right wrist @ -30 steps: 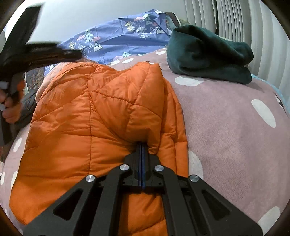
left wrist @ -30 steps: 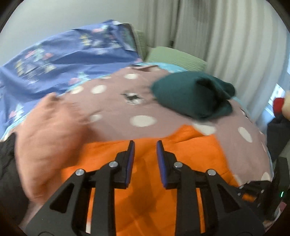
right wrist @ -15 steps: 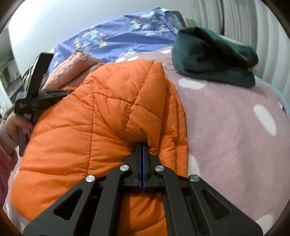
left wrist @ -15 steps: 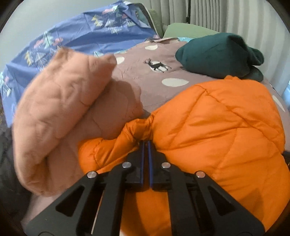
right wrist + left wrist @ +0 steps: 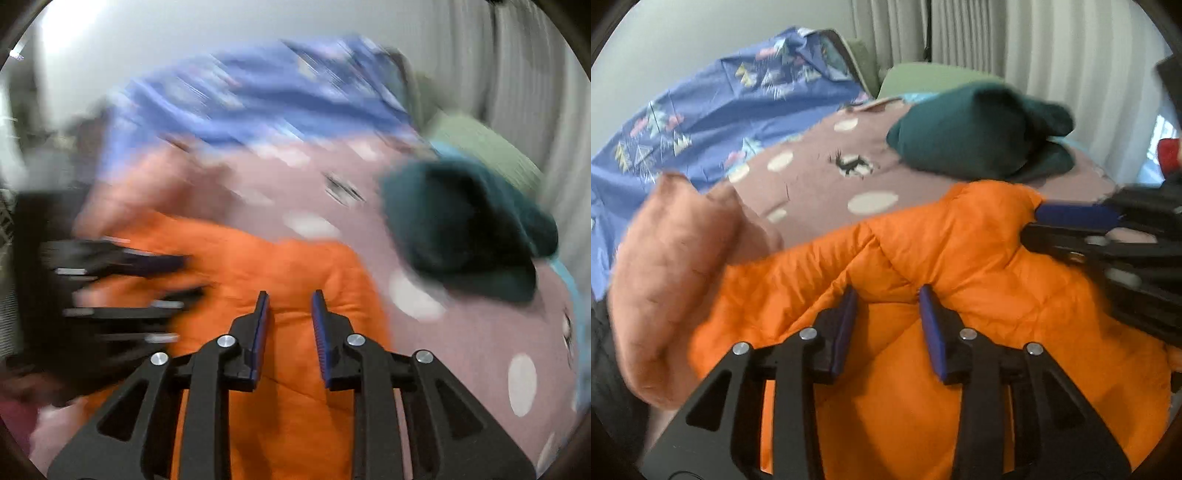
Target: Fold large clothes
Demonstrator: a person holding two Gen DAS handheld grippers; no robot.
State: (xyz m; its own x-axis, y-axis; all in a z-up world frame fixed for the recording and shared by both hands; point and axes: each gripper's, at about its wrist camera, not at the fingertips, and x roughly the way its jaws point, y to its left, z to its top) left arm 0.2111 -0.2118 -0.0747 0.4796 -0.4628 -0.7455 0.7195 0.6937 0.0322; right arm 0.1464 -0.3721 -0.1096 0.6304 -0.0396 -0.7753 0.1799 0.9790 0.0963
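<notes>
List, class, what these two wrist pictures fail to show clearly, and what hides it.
- Right wrist view: motion blur smears the blue sheet and the left gripper.
- Left wrist view: the orange jacket is cut off at the bottom by the gripper's frame.
- Left wrist view: the right gripper runs off the edge.

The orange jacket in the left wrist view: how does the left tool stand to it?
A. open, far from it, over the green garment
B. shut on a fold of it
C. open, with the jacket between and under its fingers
C: the left tool is open, blue pads apart, over the orange jacket.
</notes>
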